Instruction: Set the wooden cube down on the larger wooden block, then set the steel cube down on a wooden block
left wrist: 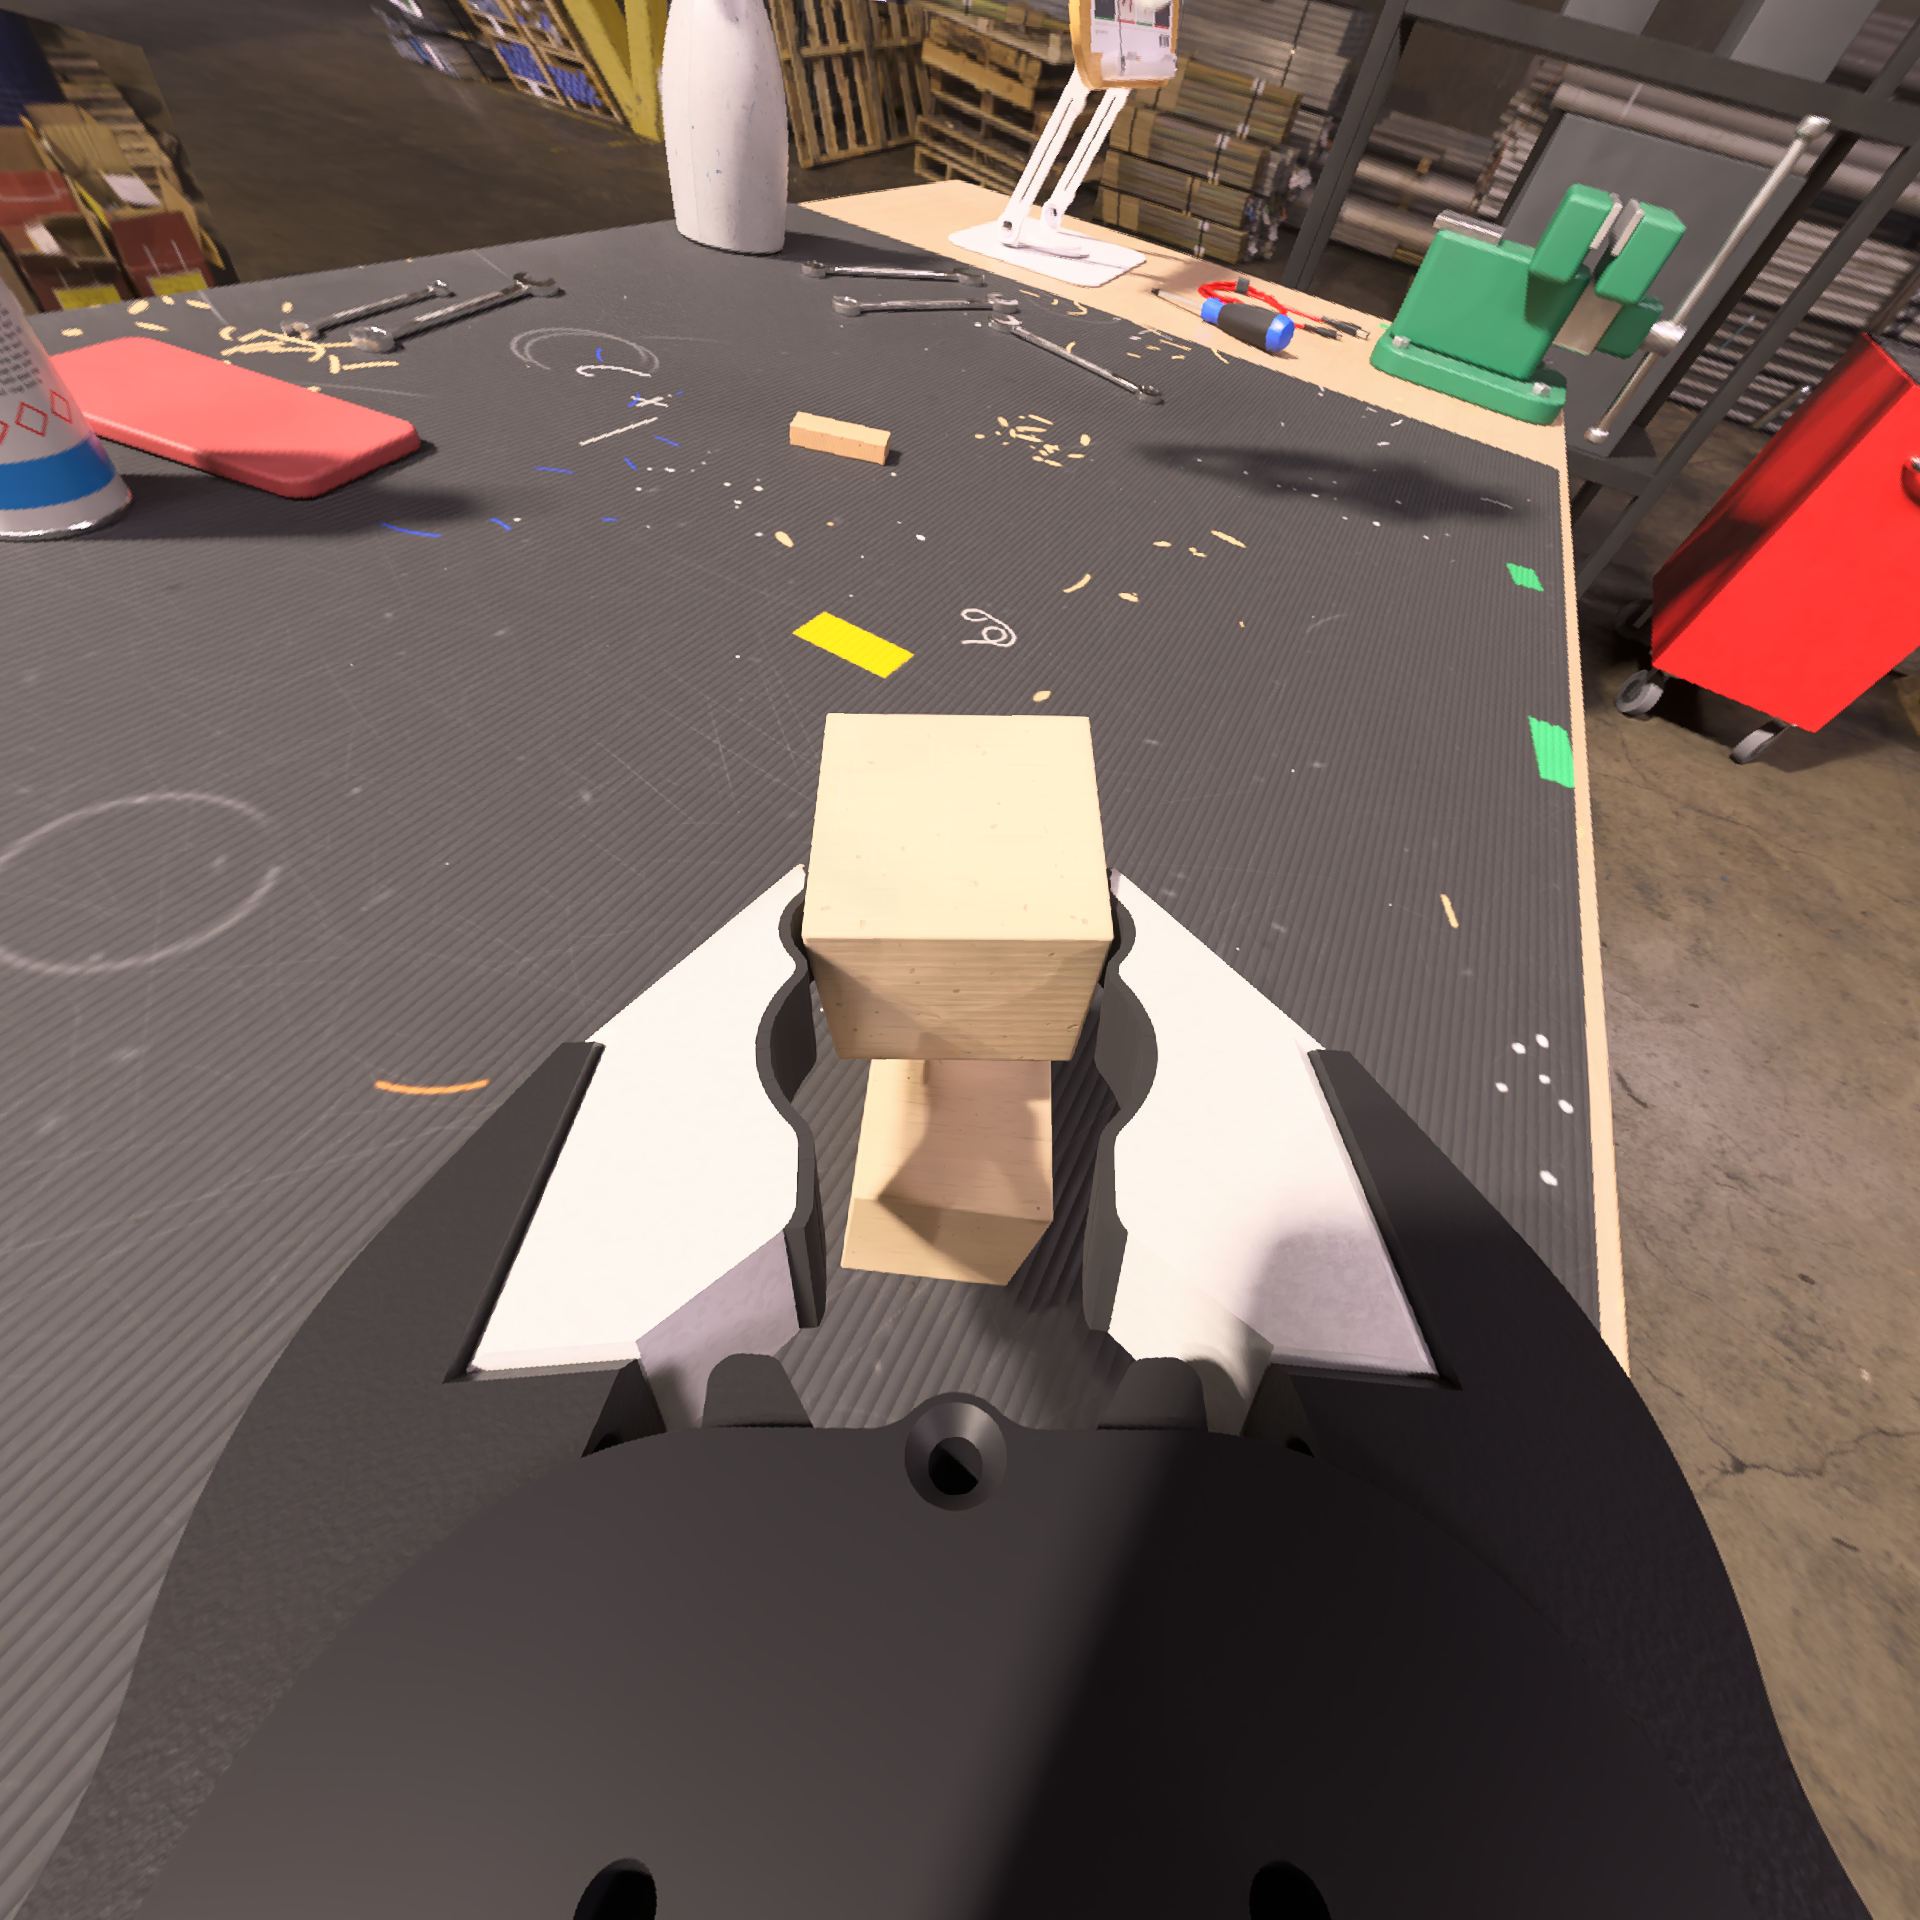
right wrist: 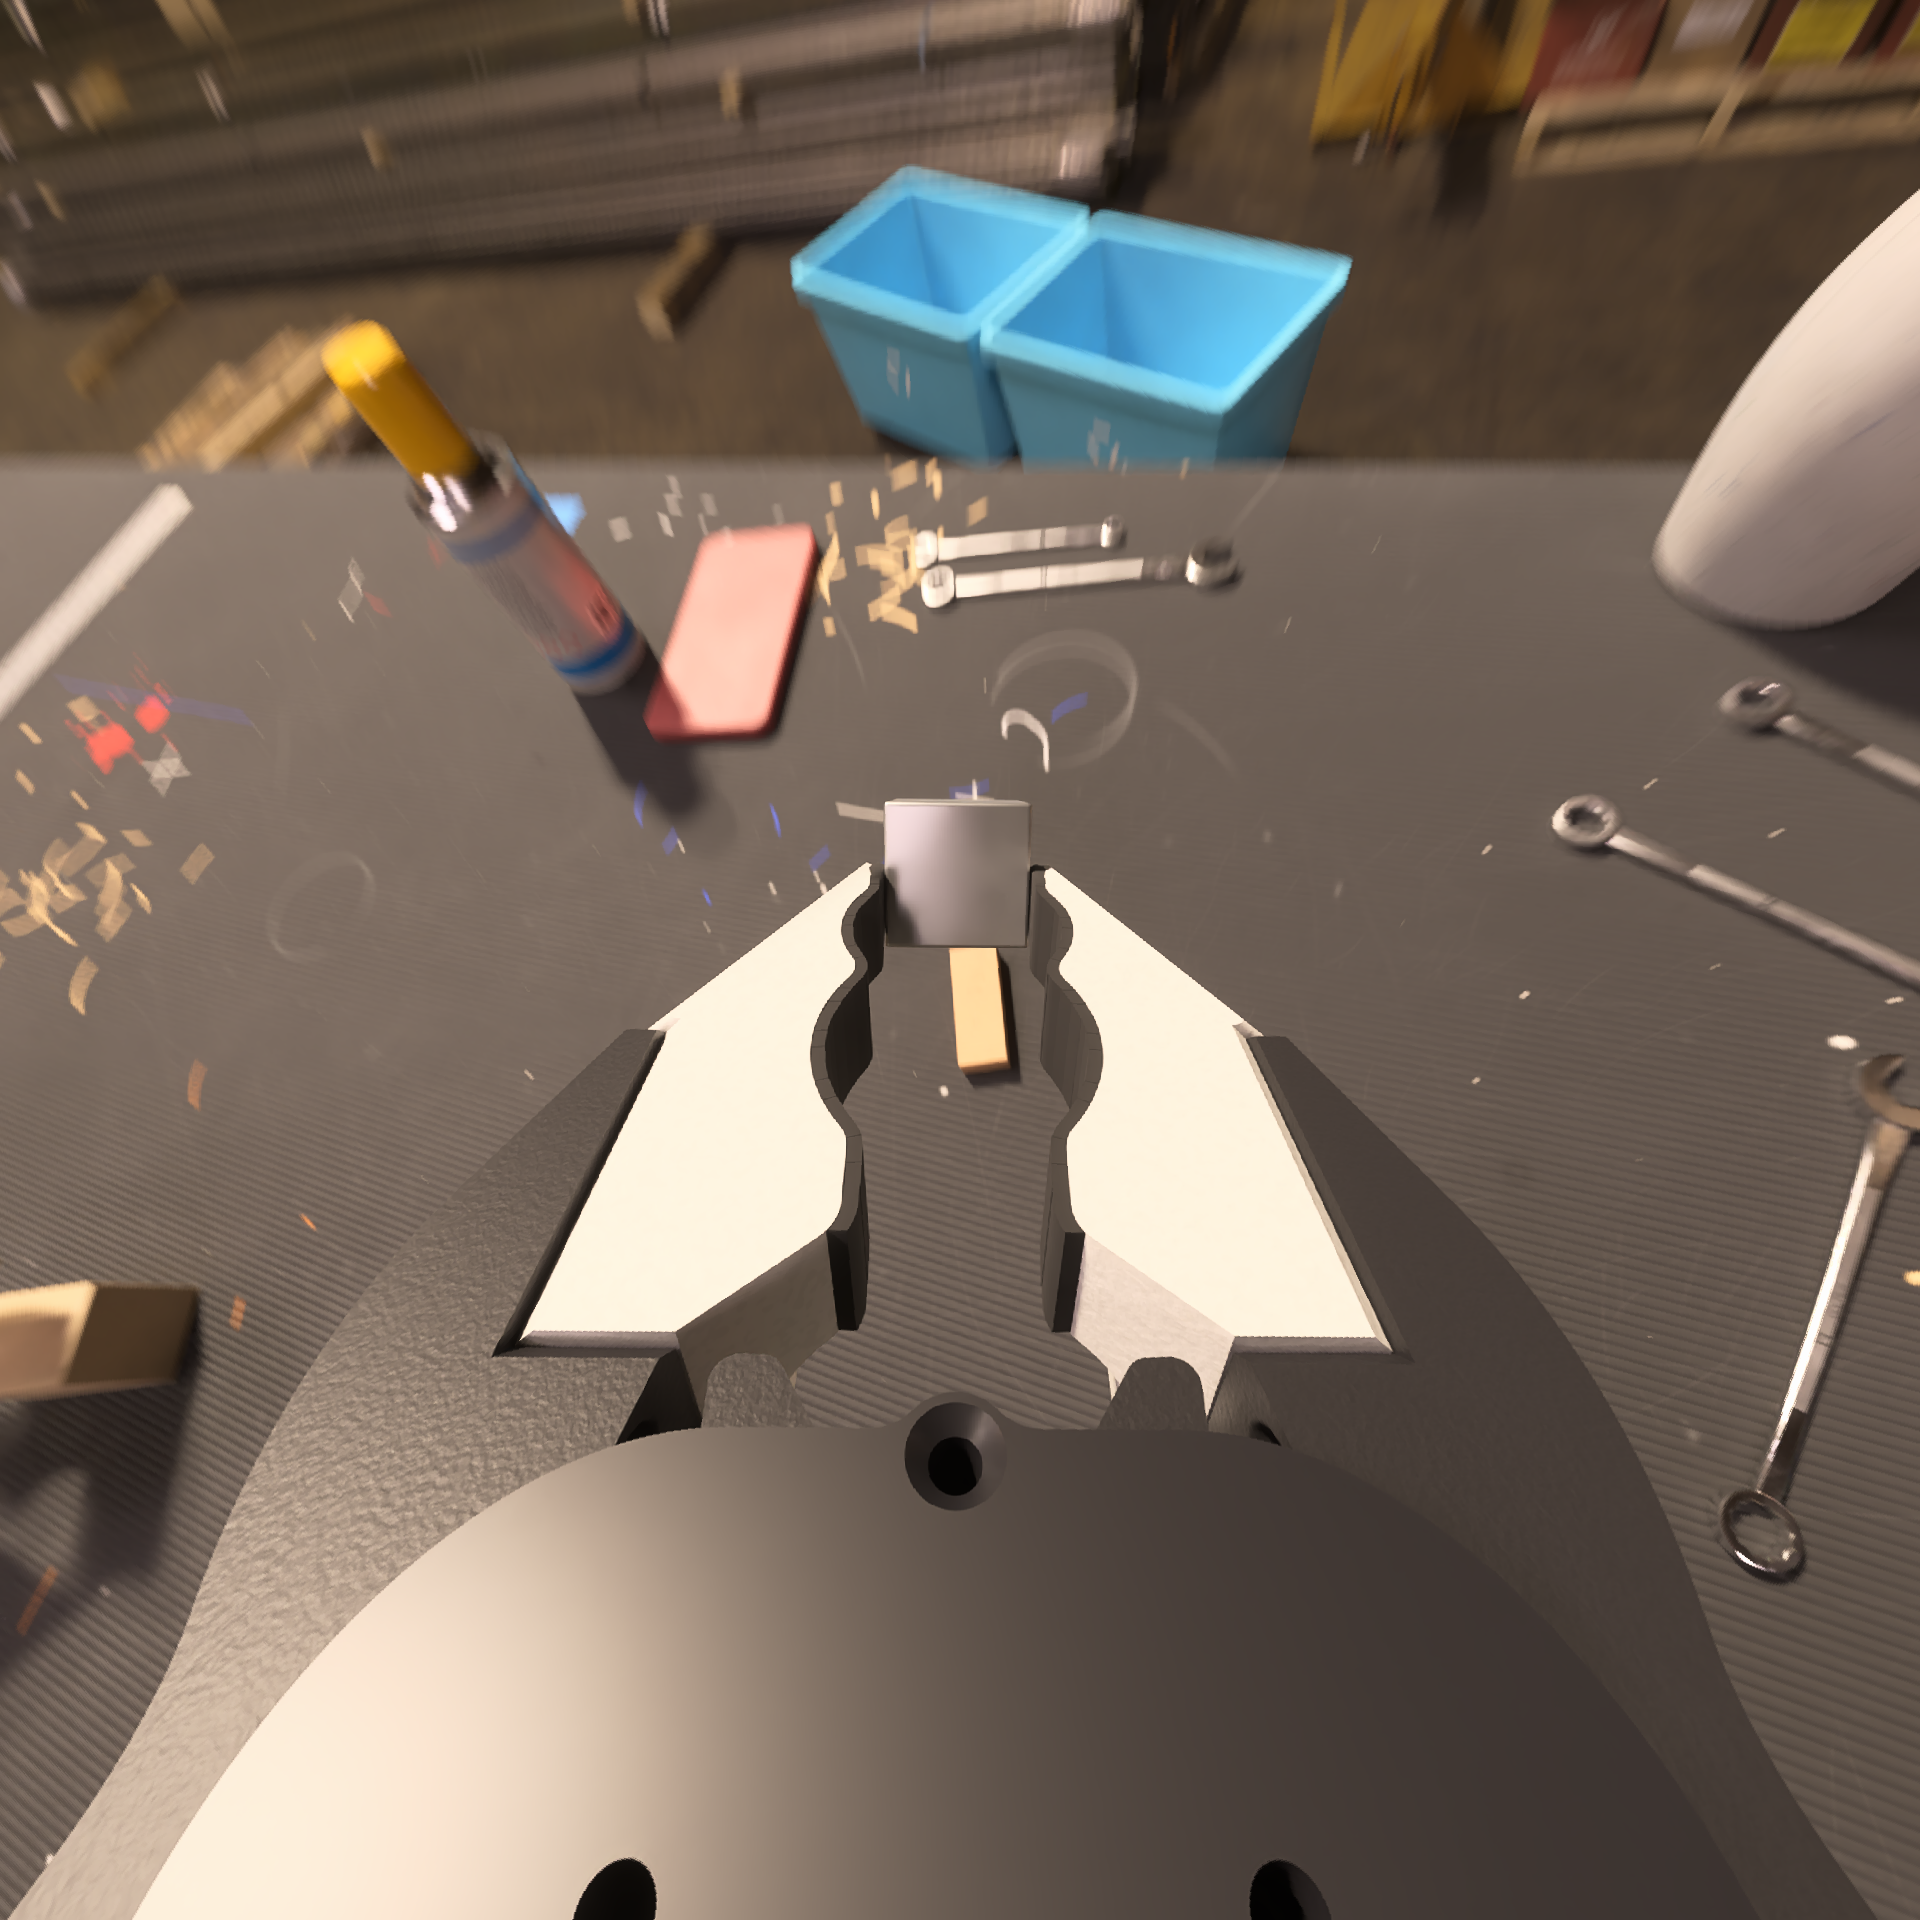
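In the left wrist view, my left gripper (left wrist: 956, 904) is shut on the pale wooden cube (left wrist: 951, 831) and holds it just above the larger wooden block (left wrist: 951, 1174), which lies on the dark mat between my fingers. A small flat wooden block (left wrist: 840, 436) lies farther off on the mat. In the right wrist view, my right gripper (right wrist: 956, 878) is shut on the steel cube (right wrist: 956, 868), above the near end of the small flat wooden block (right wrist: 980, 1008). A pale wooden piece (right wrist: 94, 1340) shows at the left edge.
A red pad (left wrist: 239, 416), wrenches (left wrist: 416, 312), a white vase (left wrist: 727, 125) and a green vise (left wrist: 1507, 301) stand at the back. The table edge (left wrist: 1584, 831) runs down the right, with a red cart (left wrist: 1797, 551) beyond. Blue bins (right wrist: 1070, 322), a yellow-capped tube (right wrist: 499, 520) and more wrenches (right wrist: 1745, 894) show in the right wrist view.
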Controlling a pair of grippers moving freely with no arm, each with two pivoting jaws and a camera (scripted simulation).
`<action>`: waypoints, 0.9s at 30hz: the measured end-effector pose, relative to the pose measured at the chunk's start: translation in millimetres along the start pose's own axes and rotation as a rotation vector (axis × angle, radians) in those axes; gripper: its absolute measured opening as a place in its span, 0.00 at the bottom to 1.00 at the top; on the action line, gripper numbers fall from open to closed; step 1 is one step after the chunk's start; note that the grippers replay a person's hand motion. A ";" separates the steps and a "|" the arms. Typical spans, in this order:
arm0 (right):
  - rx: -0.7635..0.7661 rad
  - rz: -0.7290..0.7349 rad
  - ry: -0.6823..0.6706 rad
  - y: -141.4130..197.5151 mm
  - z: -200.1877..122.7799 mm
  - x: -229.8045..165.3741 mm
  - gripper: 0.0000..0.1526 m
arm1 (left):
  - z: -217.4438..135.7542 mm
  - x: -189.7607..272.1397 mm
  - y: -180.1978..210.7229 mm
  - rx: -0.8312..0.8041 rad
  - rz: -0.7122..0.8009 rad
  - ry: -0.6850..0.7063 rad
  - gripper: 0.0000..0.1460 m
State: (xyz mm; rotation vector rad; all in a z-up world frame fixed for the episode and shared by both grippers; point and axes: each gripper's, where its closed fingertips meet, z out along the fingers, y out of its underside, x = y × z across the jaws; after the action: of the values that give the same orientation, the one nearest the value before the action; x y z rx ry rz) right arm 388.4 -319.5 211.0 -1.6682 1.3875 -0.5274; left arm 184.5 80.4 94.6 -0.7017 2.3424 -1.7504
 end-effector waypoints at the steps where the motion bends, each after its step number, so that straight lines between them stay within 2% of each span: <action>1: -0.065 -0.013 -0.002 11.9 17.9 2.0 0.18 | 2.1 -0.7 0.7 -0.001 -0.005 0.002 0.36; 6: -0.349 -0.004 -0.062 74.3 102.0 -1.7 0.18 | 9.5 -4.1 9.0 -0.032 -0.057 0.018 0.36; 10: -0.496 -0.023 -0.012 109.9 136.6 3.0 0.18 | 9.1 -4.0 12.0 -0.046 -0.046 0.019 0.36; 15: -0.598 -0.081 0.018 128.0 146.8 2.5 0.18 | 8.5 0.1 16.8 -0.071 -0.009 0.021 0.36; 20: -0.691 -0.141 0.114 135.7 132.7 15.6 0.18 | 9.1 5.1 20.3 -0.094 0.024 0.032 0.36; 24: -0.658 -0.138 0.061 134.1 137.7 6.7 0.18 | 8.9 8.4 21.5 -0.103 0.045 0.042 0.36; 27: -0.653 -0.142 0.070 132.9 140.9 5.2 0.18 | 8.5 7.9 23.7 -0.118 0.070 0.030 0.36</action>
State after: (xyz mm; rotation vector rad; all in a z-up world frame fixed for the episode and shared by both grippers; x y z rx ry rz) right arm 424.2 -273.5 26.2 -2.2957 1.6047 -0.2140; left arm 173.9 74.6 71.1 -0.6058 2.4752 -1.6161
